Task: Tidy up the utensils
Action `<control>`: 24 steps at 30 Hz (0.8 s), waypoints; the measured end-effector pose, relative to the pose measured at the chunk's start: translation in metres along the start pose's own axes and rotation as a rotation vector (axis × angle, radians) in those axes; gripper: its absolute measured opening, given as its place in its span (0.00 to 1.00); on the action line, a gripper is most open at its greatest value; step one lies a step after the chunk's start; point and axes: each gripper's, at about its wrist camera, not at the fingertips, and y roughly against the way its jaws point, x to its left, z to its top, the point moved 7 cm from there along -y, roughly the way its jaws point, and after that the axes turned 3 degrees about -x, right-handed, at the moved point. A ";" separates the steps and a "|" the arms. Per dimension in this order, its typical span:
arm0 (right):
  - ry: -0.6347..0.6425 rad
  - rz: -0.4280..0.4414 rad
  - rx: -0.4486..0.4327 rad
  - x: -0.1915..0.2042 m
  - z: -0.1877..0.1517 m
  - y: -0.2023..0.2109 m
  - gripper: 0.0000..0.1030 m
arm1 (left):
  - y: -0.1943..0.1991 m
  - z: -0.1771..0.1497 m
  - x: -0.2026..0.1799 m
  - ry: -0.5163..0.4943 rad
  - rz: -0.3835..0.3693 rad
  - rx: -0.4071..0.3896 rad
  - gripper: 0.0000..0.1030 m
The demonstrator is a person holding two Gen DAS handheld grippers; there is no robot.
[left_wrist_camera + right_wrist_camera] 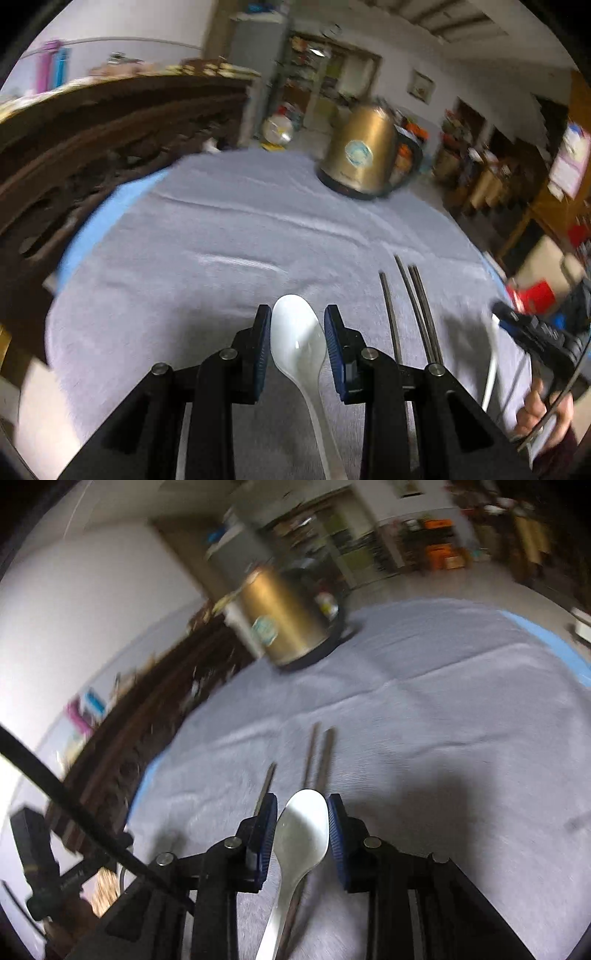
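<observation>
Broadly, a grey cloth [229, 236] covers the table, and everything here can be placed against the gold kettle [364, 151] standing upright at its far side. Nearer than the kettle, 3 dark chopsticks [413, 306] lie roughly parallel on the cloth, 2 close together and 1 slightly apart, which looks like a sorted row. To the left of the chopsticks, on the near side of the kettle, a white spoon [299, 339] sits bowl-forward between the blue pads of the left gripper [298, 347]; the jaws stand apart around the bowl with small gaps on both sides, so it seems not clamped. In the right wrist view a second white spoon [303, 834] lies between the fingers of the right gripper [303, 836], partly over the chopsticks' near ends, again with the jaws spread and not pinching. Blur makes it impossible to tell whether either spoon rests fully on the cloth. Probably each spoon is being laid beside the chopsticks.
</observation>
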 end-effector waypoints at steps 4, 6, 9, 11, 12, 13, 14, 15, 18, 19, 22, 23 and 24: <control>-0.089 -0.026 -0.115 -0.016 -0.001 0.050 0.29 | 0.038 -0.001 0.014 0.107 0.061 -0.103 0.29; -0.130 -0.027 -0.188 -0.018 -0.003 0.081 0.29 | 0.058 -0.006 0.016 0.161 0.069 -0.141 0.30; -0.161 -0.017 -0.291 -0.013 -0.005 0.121 0.29 | 0.088 -0.008 0.015 0.191 0.076 -0.214 0.30; -0.154 -0.013 -0.359 -0.002 -0.007 0.145 0.29 | 0.108 -0.008 0.014 0.195 0.090 -0.261 0.30; -0.149 -0.005 -0.392 0.006 -0.008 0.158 0.29 | 0.118 -0.007 0.014 0.201 0.093 -0.285 0.30; -0.146 0.002 -0.425 0.014 -0.009 0.171 0.29 | 0.125 -0.007 0.013 0.207 0.096 -0.303 0.30; -0.140 0.006 -0.456 0.022 -0.010 0.183 0.29 | 0.137 -0.005 0.012 0.216 0.095 -0.334 0.30; -0.129 0.002 -0.490 0.030 -0.011 0.193 0.29 | 0.145 -0.003 0.009 0.222 0.091 -0.359 0.30; -0.079 -0.022 -0.576 0.055 -0.014 0.214 0.29 | 0.168 0.001 -0.001 0.228 0.072 -0.443 0.30; -0.058 -0.038 -0.606 0.064 -0.016 0.219 0.29 | 0.171 0.002 -0.003 0.228 0.067 -0.463 0.30; -0.003 -0.062 -0.656 0.088 -0.021 0.221 0.29 | 0.179 0.003 -0.015 0.220 0.023 -0.505 0.30; 0.032 -0.079 -0.672 0.098 -0.026 0.221 0.29 | 0.179 0.003 -0.019 0.222 0.000 -0.507 0.30; 0.057 -0.088 -0.682 0.105 -0.029 0.221 0.29 | 0.181 0.002 -0.020 0.227 -0.015 -0.511 0.30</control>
